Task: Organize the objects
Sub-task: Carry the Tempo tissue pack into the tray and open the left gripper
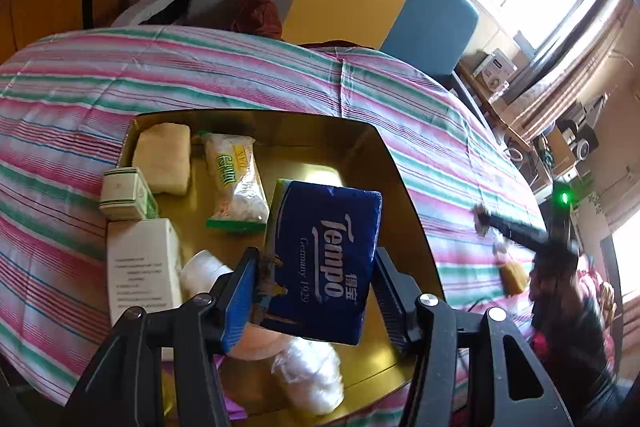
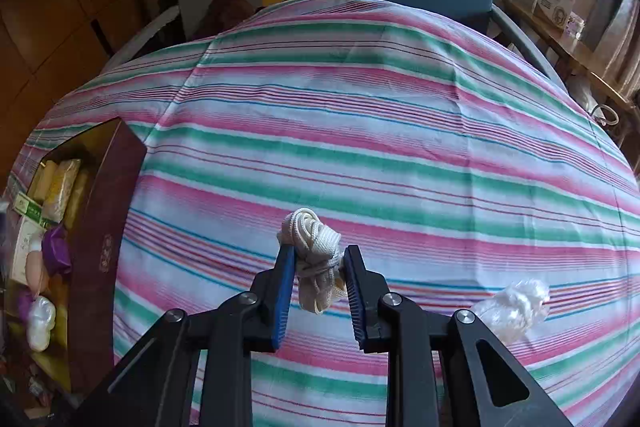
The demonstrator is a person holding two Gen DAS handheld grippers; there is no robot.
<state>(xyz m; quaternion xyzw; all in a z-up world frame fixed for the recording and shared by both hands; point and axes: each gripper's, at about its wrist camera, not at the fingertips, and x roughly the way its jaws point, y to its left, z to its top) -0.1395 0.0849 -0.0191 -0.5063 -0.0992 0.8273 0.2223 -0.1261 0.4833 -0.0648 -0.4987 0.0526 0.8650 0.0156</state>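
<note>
Tissue pack (image 1: 320, 263), blue, marked "Tempo", sits clamped between the pads of my left gripper (image 1: 316, 267), tilted and held above the gold-lined box (image 1: 404, 187). Box stands on the striped cloth (image 1: 200, 67). Contents noted beneath and beside the pack: a green-and-white carton (image 1: 126, 193) on the left rim, a pale wrapped block (image 1: 164, 157) at the far corner, a green-printed sachet (image 1: 236, 179) in the middle, a white printed box (image 1: 142, 263) on the near left, and a clear bag of white material (image 1: 310, 375) at the near edge.

My right gripper (image 2: 320, 263) is closed on a bundle of off-white cord (image 2: 316, 259), pads pressing both sides, over the cloth and well apart from the box (image 2: 108, 227) at far left. A crumpled clear wrapper (image 2: 512, 307) lies on the cloth just right of that gripper.
</note>
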